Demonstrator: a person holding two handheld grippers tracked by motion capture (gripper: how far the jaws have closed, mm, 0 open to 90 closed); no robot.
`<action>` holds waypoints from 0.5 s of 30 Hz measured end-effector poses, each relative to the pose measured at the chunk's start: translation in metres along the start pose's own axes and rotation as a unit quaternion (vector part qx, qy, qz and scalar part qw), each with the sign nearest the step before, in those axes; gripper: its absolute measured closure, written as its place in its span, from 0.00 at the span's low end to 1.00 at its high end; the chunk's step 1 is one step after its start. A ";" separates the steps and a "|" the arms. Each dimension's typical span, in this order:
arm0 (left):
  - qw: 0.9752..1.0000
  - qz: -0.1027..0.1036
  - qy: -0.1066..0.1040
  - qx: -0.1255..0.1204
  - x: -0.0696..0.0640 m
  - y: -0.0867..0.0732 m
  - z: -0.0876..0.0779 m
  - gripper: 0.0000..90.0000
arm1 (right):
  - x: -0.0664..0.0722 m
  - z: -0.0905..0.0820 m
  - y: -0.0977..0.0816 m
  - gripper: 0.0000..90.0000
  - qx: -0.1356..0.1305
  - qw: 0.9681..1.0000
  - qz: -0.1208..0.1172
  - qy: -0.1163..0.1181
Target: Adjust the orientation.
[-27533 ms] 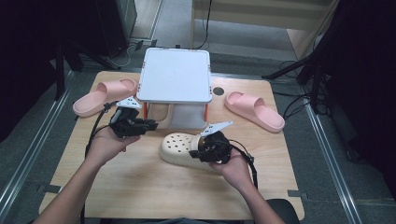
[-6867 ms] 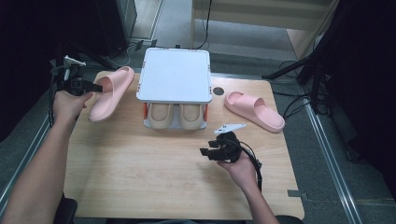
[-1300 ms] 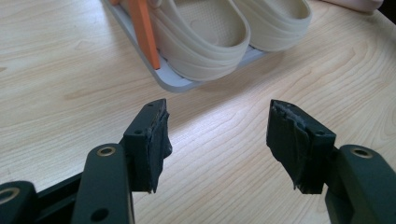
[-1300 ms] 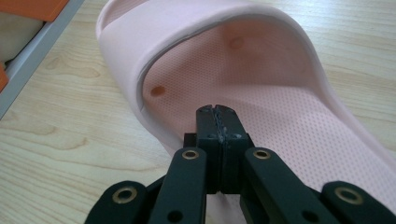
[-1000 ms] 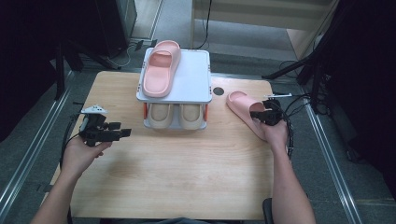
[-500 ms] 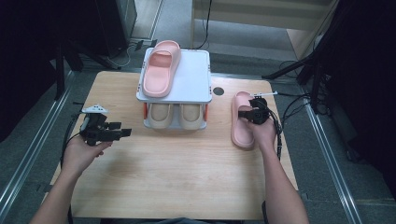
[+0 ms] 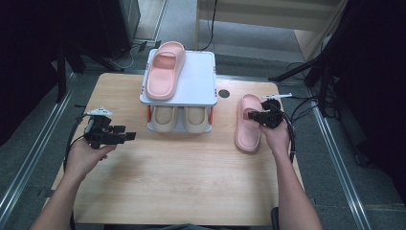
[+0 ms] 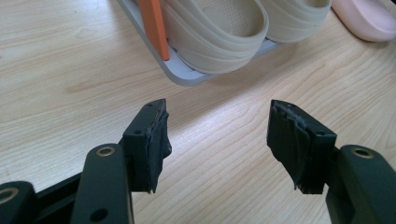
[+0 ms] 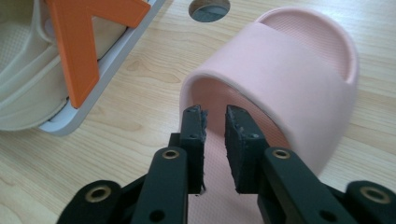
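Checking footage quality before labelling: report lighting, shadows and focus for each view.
High view: the wooden table is evenly lit, the surroundings fall into darkness. Left gripper view: the rack casts a soft shadow on the wood; near jaws slightly soft. Right gripper view: the pink slipper is sharp, its strap's inside shaded.

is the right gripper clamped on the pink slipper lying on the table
No: in the right gripper view the right gripper stands with a narrow gap between its jaws, nothing in it, just in front of the pink slipper's strap.
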State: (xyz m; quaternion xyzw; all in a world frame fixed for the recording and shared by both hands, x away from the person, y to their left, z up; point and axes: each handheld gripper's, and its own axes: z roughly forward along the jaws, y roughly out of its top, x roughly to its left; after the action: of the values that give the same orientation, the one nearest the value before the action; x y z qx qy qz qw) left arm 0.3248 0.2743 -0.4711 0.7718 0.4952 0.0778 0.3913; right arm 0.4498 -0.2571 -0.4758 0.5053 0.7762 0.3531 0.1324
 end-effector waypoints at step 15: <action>1.000 0.013 -0.008 0.002 -0.001 0.010 0.016 0.43 | -0.021 -0.025 -0.023 0.64 -0.034 0.998 0.018 -0.044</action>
State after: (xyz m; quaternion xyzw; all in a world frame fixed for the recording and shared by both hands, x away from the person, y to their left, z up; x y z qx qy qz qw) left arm 0.3395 0.2633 -0.4749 0.7795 0.4820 0.0756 0.3929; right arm 0.4297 -0.2911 -0.4766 0.5299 0.7476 0.3590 0.1773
